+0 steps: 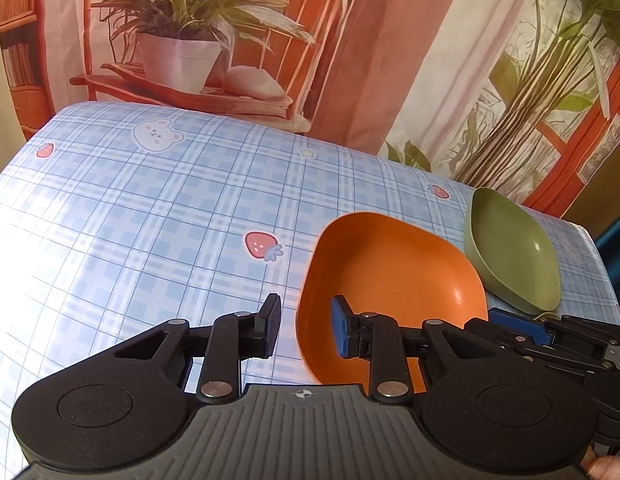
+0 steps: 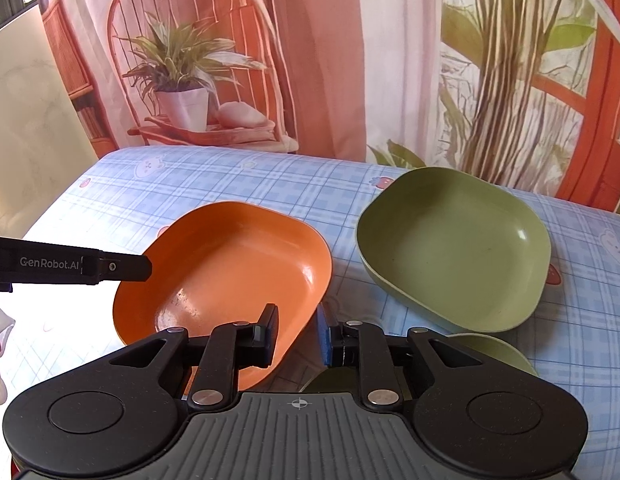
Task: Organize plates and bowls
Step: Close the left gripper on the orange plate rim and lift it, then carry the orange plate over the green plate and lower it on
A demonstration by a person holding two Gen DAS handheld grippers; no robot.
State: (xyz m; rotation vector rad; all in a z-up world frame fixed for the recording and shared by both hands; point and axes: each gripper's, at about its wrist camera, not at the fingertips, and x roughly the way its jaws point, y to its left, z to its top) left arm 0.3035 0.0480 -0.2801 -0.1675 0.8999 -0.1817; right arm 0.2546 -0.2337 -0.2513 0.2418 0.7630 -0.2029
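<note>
An orange squarish bowl (image 1: 390,292) (image 2: 230,276) sits on the blue plaid tablecloth. A green bowl of the same shape (image 1: 514,252) (image 2: 454,248) stands to its right, tilted, resting on another green dish (image 2: 490,350) partly hidden under my right gripper. My left gripper (image 1: 306,330) is open, its jaws astride the orange bowl's left rim, right pad inside the bowl. It shows from the side in the right wrist view (image 2: 122,268). My right gripper (image 2: 296,334) is open, astride the orange bowl's near right rim. Neither grips anything.
The table (image 1: 150,208) (image 2: 238,176) is covered in a blue checked cloth with bear and strawberry prints. A printed backdrop of a chair, potted plant and window hangs behind its far edge. A pale wall panel (image 2: 26,128) stands at the left.
</note>
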